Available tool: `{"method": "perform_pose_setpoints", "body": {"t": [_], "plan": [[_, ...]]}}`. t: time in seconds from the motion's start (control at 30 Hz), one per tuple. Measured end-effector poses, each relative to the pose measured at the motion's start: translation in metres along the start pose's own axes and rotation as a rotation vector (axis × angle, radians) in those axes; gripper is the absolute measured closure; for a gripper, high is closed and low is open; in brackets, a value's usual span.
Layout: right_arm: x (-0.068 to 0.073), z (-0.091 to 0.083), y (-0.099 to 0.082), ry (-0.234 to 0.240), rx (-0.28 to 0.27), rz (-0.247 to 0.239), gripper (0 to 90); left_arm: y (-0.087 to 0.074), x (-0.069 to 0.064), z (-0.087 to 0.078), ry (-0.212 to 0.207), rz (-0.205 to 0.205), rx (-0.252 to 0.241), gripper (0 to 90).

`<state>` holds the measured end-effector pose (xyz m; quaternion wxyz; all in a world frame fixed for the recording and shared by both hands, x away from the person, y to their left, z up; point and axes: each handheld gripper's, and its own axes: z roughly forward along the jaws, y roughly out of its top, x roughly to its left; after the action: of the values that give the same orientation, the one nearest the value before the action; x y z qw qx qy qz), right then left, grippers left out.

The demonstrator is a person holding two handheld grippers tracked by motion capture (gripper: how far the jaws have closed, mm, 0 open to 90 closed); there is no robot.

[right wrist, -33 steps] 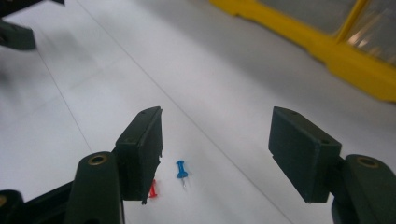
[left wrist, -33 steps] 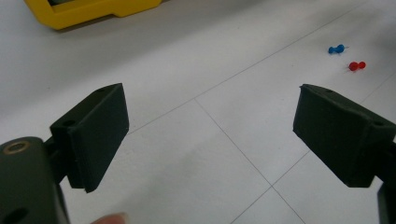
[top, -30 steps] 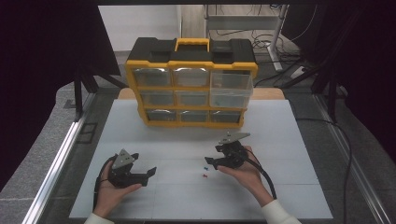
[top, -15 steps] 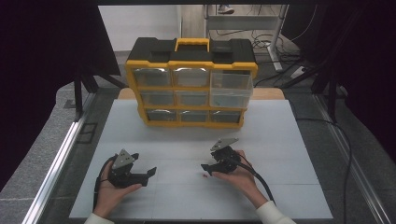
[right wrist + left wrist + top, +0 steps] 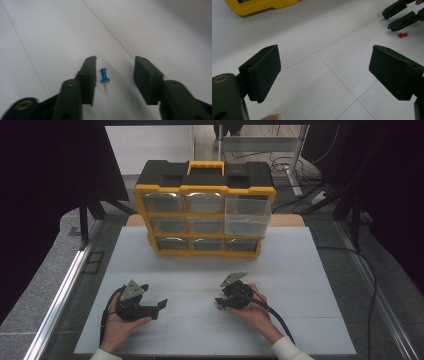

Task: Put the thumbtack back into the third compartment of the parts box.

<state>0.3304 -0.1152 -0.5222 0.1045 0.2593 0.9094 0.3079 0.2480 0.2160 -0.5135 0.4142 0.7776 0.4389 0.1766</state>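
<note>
A blue push pin [image 5: 104, 76] lies flat on the white table between the jaws of my right gripper [image 5: 116, 63]. The jaws stand open on either side of it, and the left one is close to it without touching. The left gripper view shows that blue pin [image 5: 389, 26] at the tips of the right gripper [image 5: 402, 15], with a red push pin [image 5: 402, 35] just beside it. My left gripper [image 5: 325, 67] is wide open with nothing between its jaws. In the high view the left gripper [image 5: 161, 306] rests at the front left and the right gripper [image 5: 220, 302] at the front centre.
A yellow and black drawer organizer [image 5: 205, 215] with clear drawers stands upright at the back of the white table [image 5: 310, 270]; its base [image 5: 259, 5] shows in the left gripper view. Cables trail from both grippers toward the front edge.
My right gripper has moved slightly left and toward the person, coming down over the blue pin. The left gripper has stayed still.
</note>
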Motion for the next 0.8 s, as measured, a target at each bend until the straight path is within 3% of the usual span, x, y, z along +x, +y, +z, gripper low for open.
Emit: {"method": "perform_pose_setpoints", "body": {"t": [0.07, 0.27, 0.43, 0.8], "plan": [[-0.0001, -0.0009, 0.0004, 0.005, 0.007, -0.006, 68.6, 0.0001, -0.0005, 0.0001, -0.001, 0.001, 0.000, 10.8], [0.0008, -0.0014, 0.0002, 0.023, 0.011, -0.004, 81.8, 0.0001, -0.0006, 0.0007, 0.002, 0.002, 0.002, 10.8], [0.0004, -0.0016, 0.0000, 0.029, 0.010, 0.004, 82.5, 0.0001, -0.0007, 0.0004, 0.001, 0.000, 0.001, 10.8], [-0.0063, -0.0081, 0.0002, 0.066, -0.033, 0.073, 83.5, 0.0000, 0.0002, -0.0001, 0.003, 0.002, 0.000, 10.8]]}}
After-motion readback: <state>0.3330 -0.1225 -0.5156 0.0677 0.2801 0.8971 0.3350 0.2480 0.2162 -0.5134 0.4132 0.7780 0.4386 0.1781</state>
